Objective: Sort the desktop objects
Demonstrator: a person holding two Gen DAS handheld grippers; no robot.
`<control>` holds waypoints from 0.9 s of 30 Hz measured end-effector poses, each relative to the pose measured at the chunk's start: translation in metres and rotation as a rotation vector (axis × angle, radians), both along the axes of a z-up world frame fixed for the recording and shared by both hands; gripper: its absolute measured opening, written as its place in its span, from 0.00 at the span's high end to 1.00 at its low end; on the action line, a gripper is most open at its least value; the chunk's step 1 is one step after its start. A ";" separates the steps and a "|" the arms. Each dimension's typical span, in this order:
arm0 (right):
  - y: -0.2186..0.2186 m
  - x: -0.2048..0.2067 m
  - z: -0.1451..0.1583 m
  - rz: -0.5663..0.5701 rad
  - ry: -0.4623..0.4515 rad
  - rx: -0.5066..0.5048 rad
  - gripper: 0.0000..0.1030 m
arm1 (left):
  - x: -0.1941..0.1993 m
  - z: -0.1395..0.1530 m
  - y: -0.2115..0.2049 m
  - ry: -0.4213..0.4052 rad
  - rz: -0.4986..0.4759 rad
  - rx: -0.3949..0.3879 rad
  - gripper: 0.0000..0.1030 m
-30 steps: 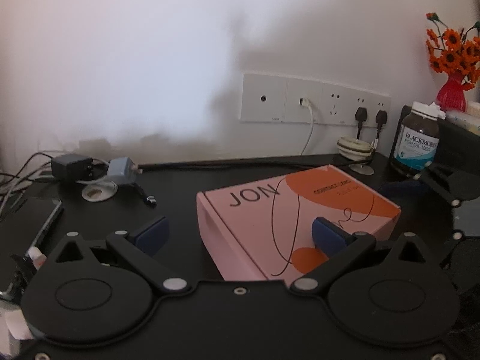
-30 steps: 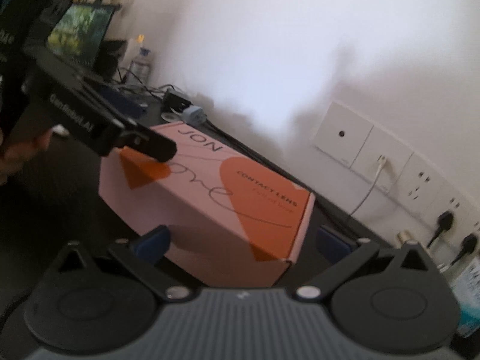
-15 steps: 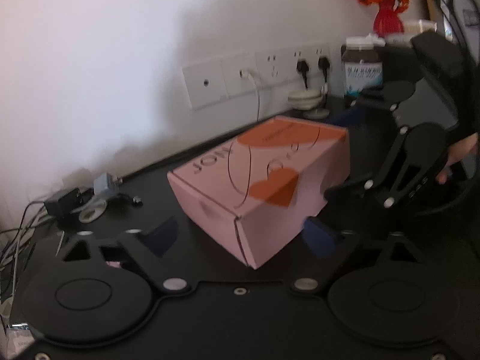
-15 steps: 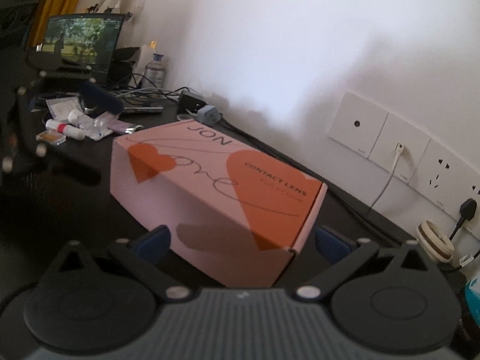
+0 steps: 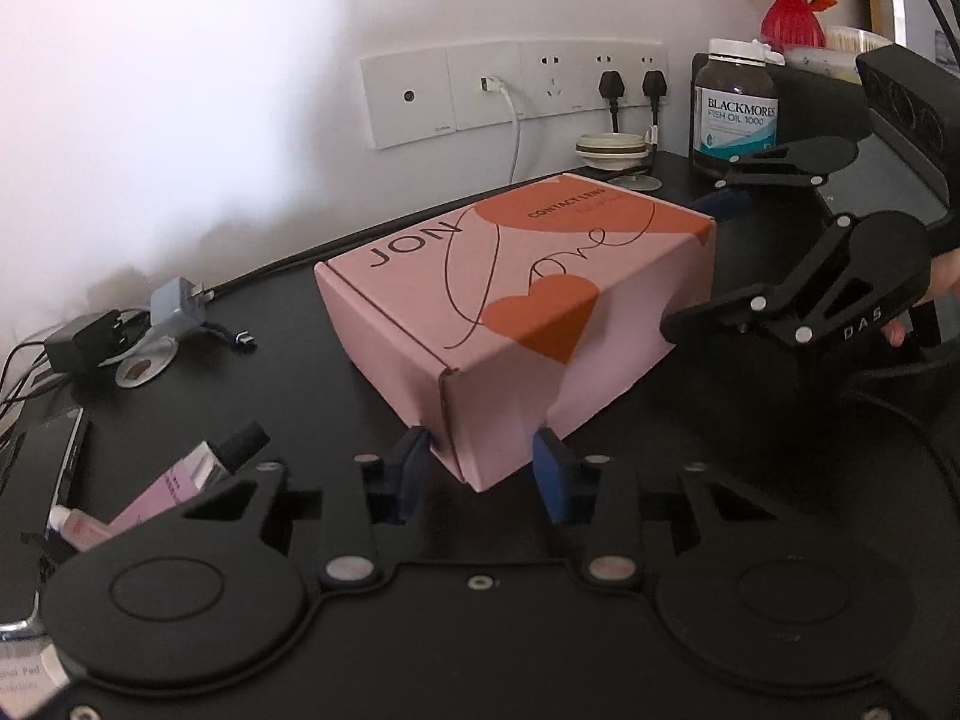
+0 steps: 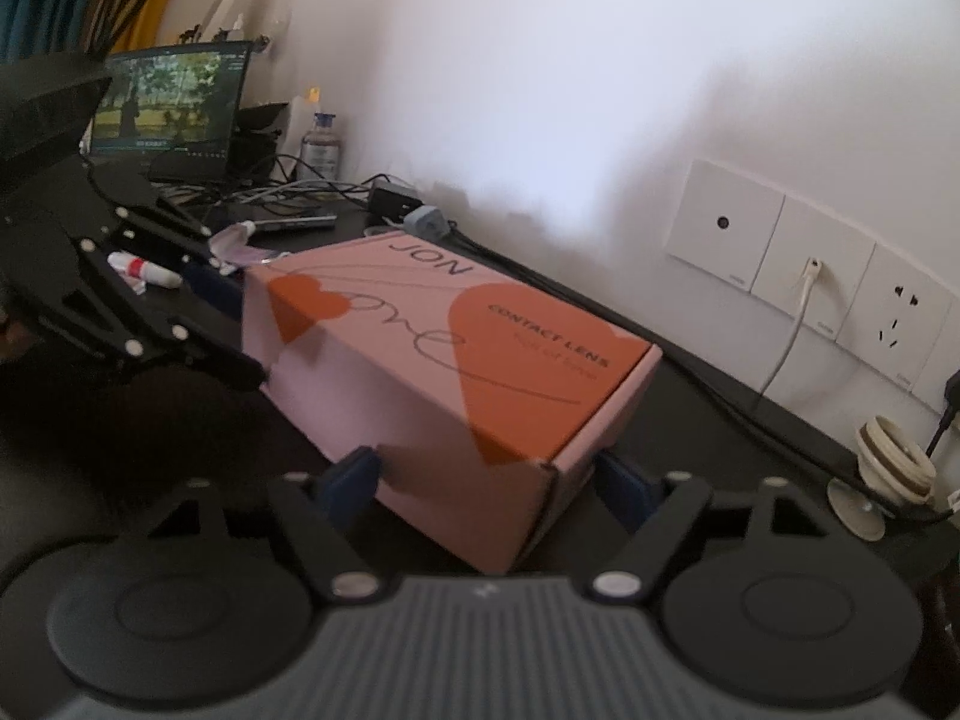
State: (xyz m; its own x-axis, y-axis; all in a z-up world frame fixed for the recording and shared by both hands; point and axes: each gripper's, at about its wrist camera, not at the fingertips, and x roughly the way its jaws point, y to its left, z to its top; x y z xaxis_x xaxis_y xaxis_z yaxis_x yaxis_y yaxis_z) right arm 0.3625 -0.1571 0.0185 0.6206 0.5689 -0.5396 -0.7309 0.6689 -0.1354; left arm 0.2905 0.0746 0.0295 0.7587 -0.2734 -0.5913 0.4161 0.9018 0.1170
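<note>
From my left wrist camera the pink contact lens box [image 5: 516, 324] sits in the middle of the black counter [image 5: 288, 396]. Behind it a fish oil bottle [image 5: 735, 111] stands by the wall sockets [image 5: 516, 93], with a small stack of round lids [image 5: 612, 150] just left of the bottle. To the left lie a grey charger plug [image 5: 174, 309], a black adapter [image 5: 81, 342], and a pink tube [image 5: 174, 492] near a phone [image 5: 54, 462].

My left gripper [image 5: 480, 471] has its jaws part open, straddling the box's near corner; the pads sit just beside the cardboard, and I cannot tell whether they press it.

My right gripper [image 6: 489, 480] has jaws set wider, around the opposite corner, pads close to both faces. Beyond the box in that view stands a laptop [image 6: 174, 99].
</note>
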 end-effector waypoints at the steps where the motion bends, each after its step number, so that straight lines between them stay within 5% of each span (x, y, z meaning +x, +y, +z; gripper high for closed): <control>1: -0.001 0.001 0.000 -0.002 0.003 0.005 0.25 | 0.001 0.000 0.000 -0.001 -0.004 0.004 0.63; 14: -0.002 0.000 0.005 -0.072 0.057 0.047 0.26 | 0.002 -0.001 -0.004 -0.022 -0.002 0.042 0.63; 17: 0.000 -0.012 0.009 -0.046 0.080 0.026 0.26 | 0.003 -0.002 -0.003 -0.017 0.049 0.061 0.43; 19: 0.002 -0.024 0.012 0.013 0.089 0.025 0.32 | 0.003 -0.002 0.000 0.002 0.076 0.041 0.20; 21: 0.008 -0.039 0.015 0.090 0.073 -0.015 0.32 | -0.005 0.002 0.004 -0.008 0.101 0.014 0.12; 25: 0.003 -0.047 0.029 0.116 -0.017 -0.027 0.04 | -0.031 0.016 0.015 -0.063 0.135 -0.049 0.03; 27: -0.006 -0.038 0.035 0.080 -0.041 0.018 0.01 | -0.039 0.023 0.019 -0.074 0.118 -0.096 0.00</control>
